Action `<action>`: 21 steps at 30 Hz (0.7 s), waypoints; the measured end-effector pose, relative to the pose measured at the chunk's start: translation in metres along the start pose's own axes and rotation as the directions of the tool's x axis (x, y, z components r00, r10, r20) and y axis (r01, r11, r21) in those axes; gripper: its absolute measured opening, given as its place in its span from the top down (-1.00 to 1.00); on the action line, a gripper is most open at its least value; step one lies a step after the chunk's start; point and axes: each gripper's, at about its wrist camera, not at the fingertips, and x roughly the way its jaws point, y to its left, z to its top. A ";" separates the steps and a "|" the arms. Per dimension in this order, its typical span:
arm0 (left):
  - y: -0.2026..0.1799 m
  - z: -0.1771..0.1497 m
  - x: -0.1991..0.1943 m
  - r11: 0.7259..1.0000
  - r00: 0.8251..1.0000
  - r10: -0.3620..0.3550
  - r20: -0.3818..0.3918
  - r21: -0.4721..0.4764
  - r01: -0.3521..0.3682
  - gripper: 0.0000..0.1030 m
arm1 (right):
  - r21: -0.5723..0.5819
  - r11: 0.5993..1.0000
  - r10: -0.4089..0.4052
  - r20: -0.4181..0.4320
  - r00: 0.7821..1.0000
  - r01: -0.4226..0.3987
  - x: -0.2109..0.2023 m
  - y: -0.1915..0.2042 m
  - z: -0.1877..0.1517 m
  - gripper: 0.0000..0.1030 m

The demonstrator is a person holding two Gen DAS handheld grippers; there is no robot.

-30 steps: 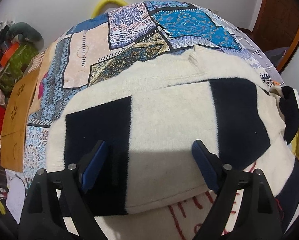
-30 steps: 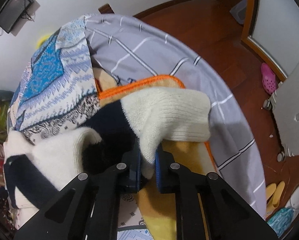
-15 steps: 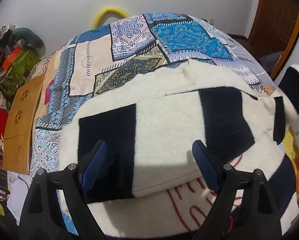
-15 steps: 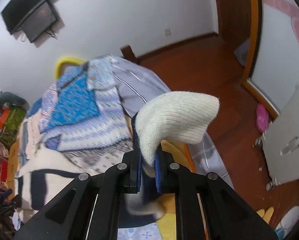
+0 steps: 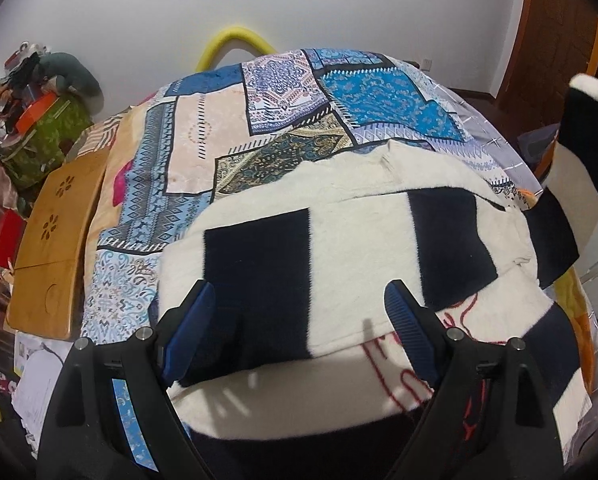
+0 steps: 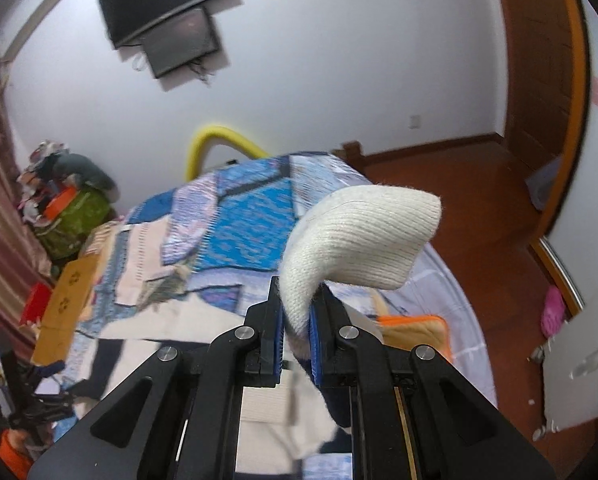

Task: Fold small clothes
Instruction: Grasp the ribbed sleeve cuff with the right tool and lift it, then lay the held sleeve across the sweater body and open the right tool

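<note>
A cream and navy block-pattern sweater (image 5: pixel 359 248) with red stitching lies on the patchwork bedspread (image 5: pixel 283 120), one sleeve folded across its body. My left gripper (image 5: pixel 299 320) is open and empty, hovering just above the sweater's lower part. My right gripper (image 6: pixel 295 320) is shut on the cream ribbed sleeve cuff (image 6: pixel 363 240) and holds it up high above the bed. In the left wrist view that raised sleeve (image 5: pixel 571 168) stretches up at the far right.
A wooden lap board (image 5: pixel 55 240) lies at the bed's left edge. A green bag with clutter (image 5: pixel 39 128) stands at the back left. A yellow hoop (image 5: pixel 235 40) stands behind the bed. A wooden door (image 6: pixel 539 60) and floor are to the right.
My right gripper has lifted the sleeve cuff well up off the bed. My left gripper has drawn back and risen a little above the sweater.
</note>
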 end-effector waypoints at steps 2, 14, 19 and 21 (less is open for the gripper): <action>0.005 -0.003 -0.006 1.000 1.000 0.002 0.013 -0.003 -0.002 -0.68 | -0.018 1.000 0.018 0.005 1.000 -0.017 0.000 0.014 0.003 0.82; 0.048 -0.020 -0.027 0.997 0.999 -0.007 0.051 -0.077 0.011 -0.68 | -0.123 0.985 0.121 -0.032 0.992 -0.124 0.031 0.113 0.007 0.82; 0.067 -0.026 -0.030 0.992 0.998 -0.017 0.058 -0.127 0.024 -0.69 | -0.159 0.972 0.159 -0.081 0.984 -0.170 0.047 0.148 -0.005 0.82; 0.074 -0.028 -0.032 0.990 0.998 -0.019 0.060 -0.141 0.027 -0.69 | -0.175 0.966 0.171 -0.109 0.979 -0.189 0.057 0.163 -0.013 0.82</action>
